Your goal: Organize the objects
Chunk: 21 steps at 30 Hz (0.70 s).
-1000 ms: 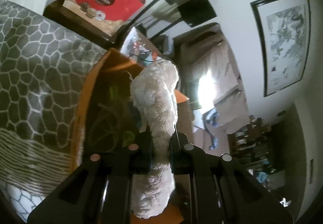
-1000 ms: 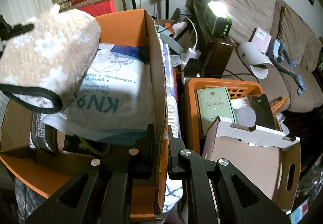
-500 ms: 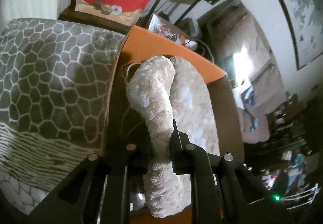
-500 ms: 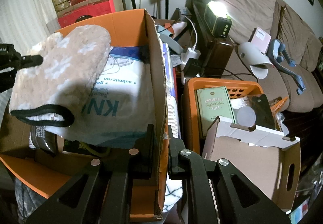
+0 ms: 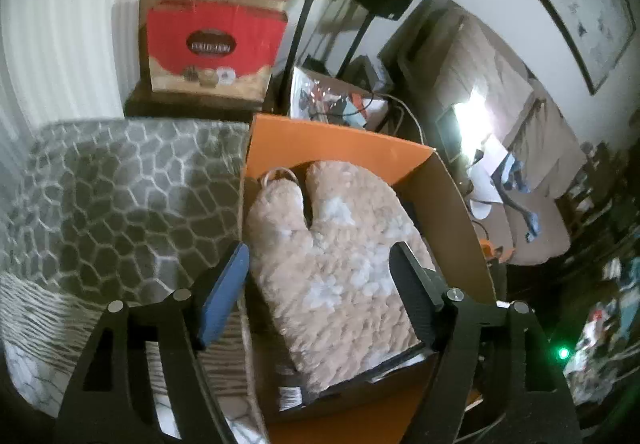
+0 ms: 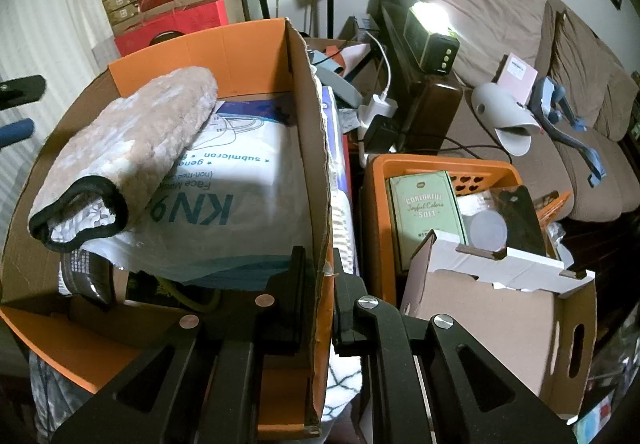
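In the left wrist view the left gripper (image 5: pixel 320 276) stands wide open, its two fingers spread to either side of the fluffy beige oven mitt (image 5: pixel 336 264) and holding nothing. The mitt lies flat in the middle of the frame, inside the orange cardboard box (image 5: pixel 340 140), thumb toward the upper left and black-trimmed cuff toward the bottom. A grey honeycomb-patterned blanket (image 5: pixel 116 204) fills the left of that frame, just beside the box. In the right wrist view the same mitt (image 6: pixel 124 152) sits at centre left, resting on a white KN95 face-mask pack (image 6: pixel 224 204) within the box (image 6: pixel 312 164), its open cuff facing the lower left. The right gripper (image 6: pixel 320 284) is at the bottom centre, its jaws closed tight on the box's right wall — one finger inside, one outside. To the right of it stand an orange plastic basket (image 6: pixel 376 180) holding a green carton (image 6: pixel 424 208), and a plain brown cardboard box (image 6: pixel 500 320) at lower right.
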### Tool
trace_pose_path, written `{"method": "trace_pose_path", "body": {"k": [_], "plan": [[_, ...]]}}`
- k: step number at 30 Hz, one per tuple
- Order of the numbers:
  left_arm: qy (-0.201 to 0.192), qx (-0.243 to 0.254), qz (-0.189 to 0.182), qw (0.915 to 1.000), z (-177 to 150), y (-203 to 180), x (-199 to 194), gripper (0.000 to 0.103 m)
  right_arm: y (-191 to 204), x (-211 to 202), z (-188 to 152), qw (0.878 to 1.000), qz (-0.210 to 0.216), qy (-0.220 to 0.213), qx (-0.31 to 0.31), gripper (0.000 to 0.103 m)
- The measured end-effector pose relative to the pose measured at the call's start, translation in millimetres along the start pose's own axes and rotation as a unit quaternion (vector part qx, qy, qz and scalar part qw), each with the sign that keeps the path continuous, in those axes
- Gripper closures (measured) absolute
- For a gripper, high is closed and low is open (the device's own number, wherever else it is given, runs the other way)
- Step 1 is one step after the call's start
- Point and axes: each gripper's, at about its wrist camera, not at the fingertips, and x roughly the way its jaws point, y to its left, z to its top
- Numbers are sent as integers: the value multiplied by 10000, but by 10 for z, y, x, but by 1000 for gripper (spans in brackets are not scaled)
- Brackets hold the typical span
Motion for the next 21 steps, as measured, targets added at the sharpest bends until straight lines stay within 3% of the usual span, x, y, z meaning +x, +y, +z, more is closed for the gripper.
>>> {"method": "trace_pose_path", "body": {"k": [9, 19, 21], "plan": [[-274, 632, 312, 9971, -114, -25, -309, 11, -41, 2, -22, 9999, -24, -45, 93, 93], [-559, 782, 555, 9938, -321, 144, -612, 5, -99, -166, -69, 9995, -118, -211, 222, 73], [-639, 846, 638, 9923, -382, 168, -702, 4, -100, -237, -79, 9992, -129, -276, 240, 64]]}}
